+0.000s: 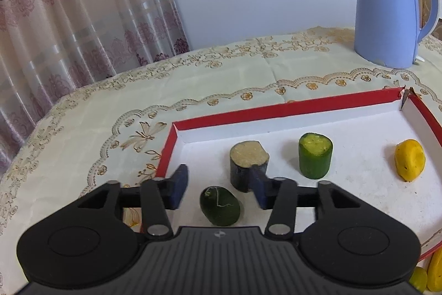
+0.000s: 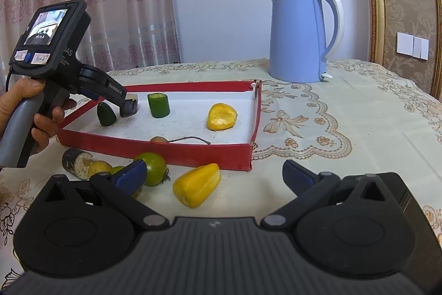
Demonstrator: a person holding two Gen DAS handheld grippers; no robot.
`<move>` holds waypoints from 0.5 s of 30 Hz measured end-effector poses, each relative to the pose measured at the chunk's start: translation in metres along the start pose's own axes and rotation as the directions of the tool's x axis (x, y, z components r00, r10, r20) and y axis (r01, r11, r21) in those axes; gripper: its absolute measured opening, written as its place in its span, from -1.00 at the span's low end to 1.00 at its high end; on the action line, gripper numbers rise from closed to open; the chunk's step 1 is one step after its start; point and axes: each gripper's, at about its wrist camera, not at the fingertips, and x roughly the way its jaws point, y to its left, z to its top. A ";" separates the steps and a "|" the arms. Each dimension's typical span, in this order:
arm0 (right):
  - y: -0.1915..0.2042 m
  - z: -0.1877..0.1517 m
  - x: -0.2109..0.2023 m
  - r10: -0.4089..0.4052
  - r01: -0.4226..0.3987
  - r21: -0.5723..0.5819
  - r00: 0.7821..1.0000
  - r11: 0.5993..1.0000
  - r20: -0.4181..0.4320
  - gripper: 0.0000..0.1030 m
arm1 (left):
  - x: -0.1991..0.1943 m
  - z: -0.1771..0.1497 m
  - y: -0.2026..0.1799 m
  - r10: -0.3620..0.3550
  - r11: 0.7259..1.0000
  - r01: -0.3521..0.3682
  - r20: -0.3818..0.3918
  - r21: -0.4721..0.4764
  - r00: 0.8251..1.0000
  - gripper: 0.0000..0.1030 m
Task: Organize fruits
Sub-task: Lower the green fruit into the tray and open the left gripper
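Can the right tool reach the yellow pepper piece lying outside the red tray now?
Probably yes: the right tool is open, and the yellow pepper piece lies just ahead, between its fingers, with nothing covering it.

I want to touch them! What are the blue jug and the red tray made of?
The tall pale-blue kettle jug looks like smooth plastic with a soft sheen; its handle is white. The shallow red tray looks like matte cardboard: one corner is torn open and the inside is plain white.

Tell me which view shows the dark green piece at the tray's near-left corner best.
Left wrist view: the dark green piece lies close and unblocked on the tray, showing its pale scar. Right wrist view shows it smaller, beside the left gripper.
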 end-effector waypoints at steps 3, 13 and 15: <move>0.000 0.000 -0.001 0.002 -0.002 0.001 1.000 1.000 0.005 1.00 | -0.006 0.000 0.001 0.008 1.000 -0.008 0.023 0.005 1.000 0.20; 0.009 -0.001 -0.001 0.001 -0.001 -0.044 1.000 0.999 -0.004 1.00 | -0.014 -0.004 0.010 0.035 0.999 -0.034 0.023 -0.022 0.999 0.37; 0.011 -0.001 -0.001 -0.002 0.001 -0.056 1.000 0.998 -0.004 1.00 | -0.015 -0.006 0.012 0.045 0.999 -0.044 0.023 -0.030 0.999 0.48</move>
